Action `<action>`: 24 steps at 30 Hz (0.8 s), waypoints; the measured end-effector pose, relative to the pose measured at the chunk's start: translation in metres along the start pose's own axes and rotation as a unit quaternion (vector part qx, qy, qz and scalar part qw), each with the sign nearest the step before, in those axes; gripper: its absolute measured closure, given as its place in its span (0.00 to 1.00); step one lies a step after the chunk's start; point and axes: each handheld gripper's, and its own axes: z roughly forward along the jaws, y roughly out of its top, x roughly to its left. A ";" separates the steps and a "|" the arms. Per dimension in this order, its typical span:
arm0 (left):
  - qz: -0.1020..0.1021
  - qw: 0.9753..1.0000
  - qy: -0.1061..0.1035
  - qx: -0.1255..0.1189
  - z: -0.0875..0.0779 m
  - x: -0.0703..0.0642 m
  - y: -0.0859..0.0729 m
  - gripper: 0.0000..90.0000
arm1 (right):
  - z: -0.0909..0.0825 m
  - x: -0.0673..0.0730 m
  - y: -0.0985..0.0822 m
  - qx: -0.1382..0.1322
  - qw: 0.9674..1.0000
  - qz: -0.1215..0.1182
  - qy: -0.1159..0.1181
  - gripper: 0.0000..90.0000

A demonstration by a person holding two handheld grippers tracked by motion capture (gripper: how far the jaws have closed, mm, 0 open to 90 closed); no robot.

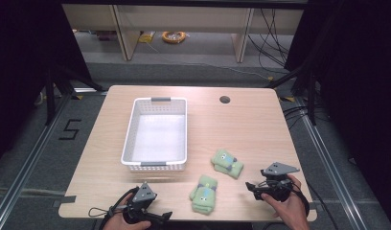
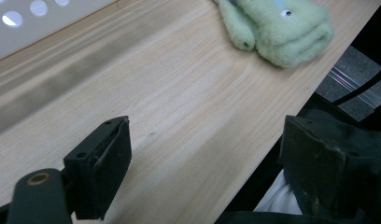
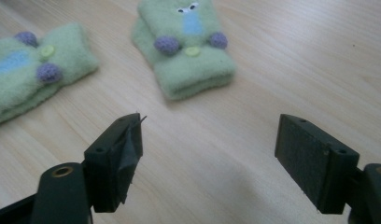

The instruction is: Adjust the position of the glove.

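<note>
Two folded light-green plush items with blue and purple trim lie on the wooden table [image 1: 241, 129]. One plush item [image 1: 204, 193] [image 2: 279, 28] [image 3: 32, 70] lies near the front edge; the other plush item [image 1: 227, 163] [image 3: 186, 49] sits a little farther back and to the right. My left gripper [image 1: 164, 216] [image 2: 205, 163] hovers at the front edge, left of the nearer plush, jaws open and empty. My right gripper [image 1: 251, 187] [image 3: 209, 154] is to the right of both plush items, pointing at them, open with bare wood between its jaws.
A white perforated plastic basket [image 1: 131, 127] [image 2: 20, 25] stands empty at the left-centre of the table. A cable hole [image 1: 224, 99] sits near the far edge. Dark curtains and floor rails flank the table; cables lie on the floor beyond.
</note>
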 end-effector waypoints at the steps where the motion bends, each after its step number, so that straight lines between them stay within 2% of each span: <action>1: 0.000 1.000 0.000 0.000 0.000 0.000 0.000 0.18 | -0.001 0.001 0.001 0.000 1.000 -0.004 0.001 0.29; 3: 0.007 1.000 0.003 0.005 0.000 0.000 0.000 0.18 | -0.002 0.003 0.003 -0.001 1.000 -0.017 0.002 0.34; 4: -0.006 1.000 0.000 0.001 0.001 -0.001 0.000 0.18 | -0.002 0.004 0.004 0.000 1.000 -0.027 0.007 0.36; 5: -0.008 1.000 -0.002 0.000 0.001 -0.001 0.000 0.18 | -0.002 0.006 0.006 -0.001 0.999 -0.035 0.010 0.36; 7: 0.001 1.000 -0.008 0.001 0.000 -0.001 0.000 0.18 | -0.004 0.009 0.009 0.003 0.999 -0.043 0.012 0.38; 8: -0.003 1.000 -0.011 0.000 0.000 -0.002 0.001 0.18 | -0.005 0.012 0.010 0.001 0.999 -0.041 0.014 0.39; 9: -0.004 1.000 -0.012 -0.006 0.000 -0.003 0.001 0.19 | -0.006 0.013 0.012 0.003 0.998 -0.053 0.019 0.40; 10: -0.014 1.000 -0.015 -0.010 0.000 -0.005 0.002 0.20 | -0.005 0.014 0.014 -0.004 0.998 -0.057 0.020 0.40; 11: -0.013 1.000 -0.013 -0.009 -0.001 -0.005 0.003 0.20 | -0.005 0.014 0.015 -0.007 0.997 -0.073 0.018 0.41; 13: -0.013 1.000 -0.012 -0.020 -0.001 -0.008 0.006 0.21 | -0.006 0.020 0.017 0.002 0.997 -0.070 0.023 0.43; 14: -0.012 0.999 -0.017 -0.032 -0.001 -0.012 0.008 0.23 | -0.005 0.021 0.019 -0.002 0.996 -0.084 0.025 0.44; 15: -0.013 0.999 -0.021 -0.044 -0.001 -0.016 0.010 0.25 | -0.005 0.023 0.021 0.001 0.996 -0.086 0.031 0.46; 16: -0.010 0.999 -0.025 -0.043 -0.002 -0.018 0.012 0.29 | -0.005 0.027 0.024 0.007 0.995 -0.092 0.036 0.47; 18: 0.017 0.998 -0.028 -0.047 -0.001 -0.023 0.017 0.33 | -0.003 0.032 0.029 0.011 0.993 -0.108 0.041 0.49; 19: 0.018 0.998 -0.030 -0.057 0.002 -0.027 0.018 0.34 | -0.002 0.035 0.032 0.011 0.992 -0.116 0.046 0.50; 20: 0.017 0.998 -0.033 -0.049 0.004 -0.029 0.020 0.37 | 0.000 0.038 0.035 0.013 0.991 -0.125 0.051 0.52; 21: 0.045 0.998 -0.030 -0.034 0.004 -0.028 0.022 0.39 | 0.002 0.042 0.037 0.008 0.990 -0.129 0.053 0.52; 23: 0.048 0.998 -0.030 -0.036 0.012 -0.034 0.027 0.43 | 0.007 0.049 0.045 0.010 0.987 -0.149 0.064 0.56; 24: 0.032 0.998 -0.037 -0.041 0.017 -0.037 0.029 0.44 | 0.010 0.052 0.048 0.008 0.986 -0.154 0.067 0.58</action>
